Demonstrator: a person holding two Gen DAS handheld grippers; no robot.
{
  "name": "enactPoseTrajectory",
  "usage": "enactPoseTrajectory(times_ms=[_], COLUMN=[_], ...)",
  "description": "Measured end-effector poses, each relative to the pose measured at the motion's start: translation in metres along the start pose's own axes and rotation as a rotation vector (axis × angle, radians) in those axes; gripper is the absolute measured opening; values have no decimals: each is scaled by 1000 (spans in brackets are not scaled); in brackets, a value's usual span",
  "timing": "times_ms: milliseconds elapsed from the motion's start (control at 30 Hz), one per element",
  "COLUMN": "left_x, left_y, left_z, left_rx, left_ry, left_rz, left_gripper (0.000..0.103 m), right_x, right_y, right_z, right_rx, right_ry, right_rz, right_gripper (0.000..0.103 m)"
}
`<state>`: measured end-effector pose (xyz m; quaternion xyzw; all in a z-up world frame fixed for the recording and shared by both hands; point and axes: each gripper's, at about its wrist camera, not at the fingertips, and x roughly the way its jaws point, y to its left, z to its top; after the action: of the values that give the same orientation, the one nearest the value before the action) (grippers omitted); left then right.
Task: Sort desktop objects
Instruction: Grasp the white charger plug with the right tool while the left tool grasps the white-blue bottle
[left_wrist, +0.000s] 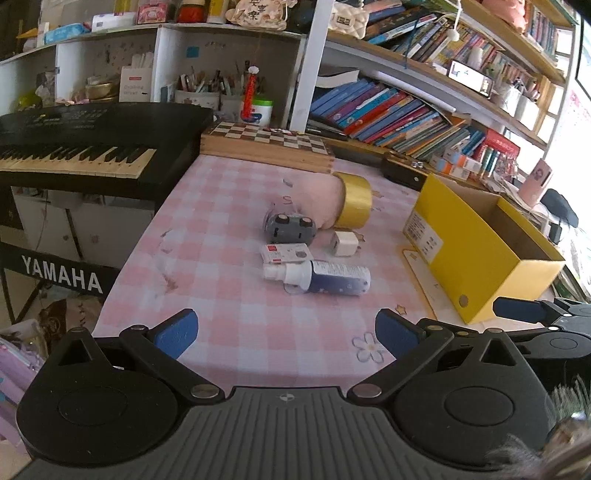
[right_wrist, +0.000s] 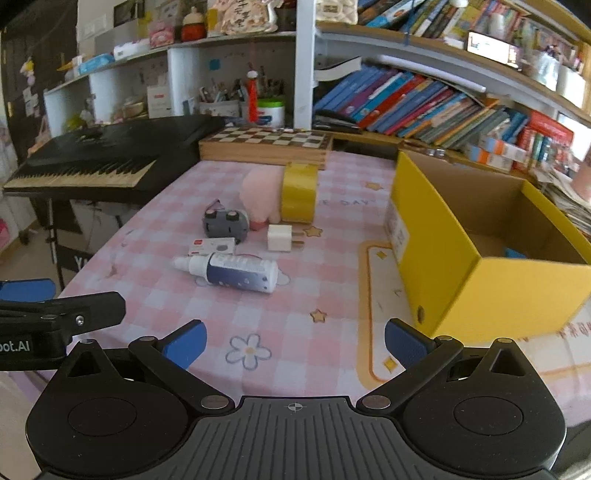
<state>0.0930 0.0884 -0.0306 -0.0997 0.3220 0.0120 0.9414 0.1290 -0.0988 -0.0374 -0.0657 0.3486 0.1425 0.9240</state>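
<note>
A cluster of small things lies mid-table on a pink checked cloth: a white and navy bottle (right_wrist: 229, 272) on its side, cap to the left; a small white card pack (right_wrist: 212, 246) just behind it; a grey toy car (right_wrist: 225, 223); a white plug (right_wrist: 279, 238); a pink plush (right_wrist: 260, 199) touching a yellow tape roll (right_wrist: 299, 192) standing on edge. To the right stands an open yellow box (right_wrist: 491, 291)
</note>
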Motion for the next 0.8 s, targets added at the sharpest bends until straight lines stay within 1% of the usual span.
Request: enactPoseTrajectory(times_ms=[100,267,500,600,700,800], left_x=[11,30,58,69,79,89], left_y=[0,3,3,1,-2,-7], left_z=[7,17,31,37,41,44], left_rx=[-12,-45,-54,-49,-40,-16], left_ry=[6,20,43,53,67,79], left_rz=[19,45,84,83,73,51], left_gripper=[103,103,103,103,103,98], right_x=[13,40,71,81,86,90], right_y=[-4,-10,-14,-16,-19,-25], right_z=[9,22,37,43,50,56], right_rx=[-10,-23,-47,-64,-84,-97], right_ry=[13,55,93,99,78,42], right_rz=[24,90,111,98,70,43], right_gripper=[103,103,103,103,103,102])
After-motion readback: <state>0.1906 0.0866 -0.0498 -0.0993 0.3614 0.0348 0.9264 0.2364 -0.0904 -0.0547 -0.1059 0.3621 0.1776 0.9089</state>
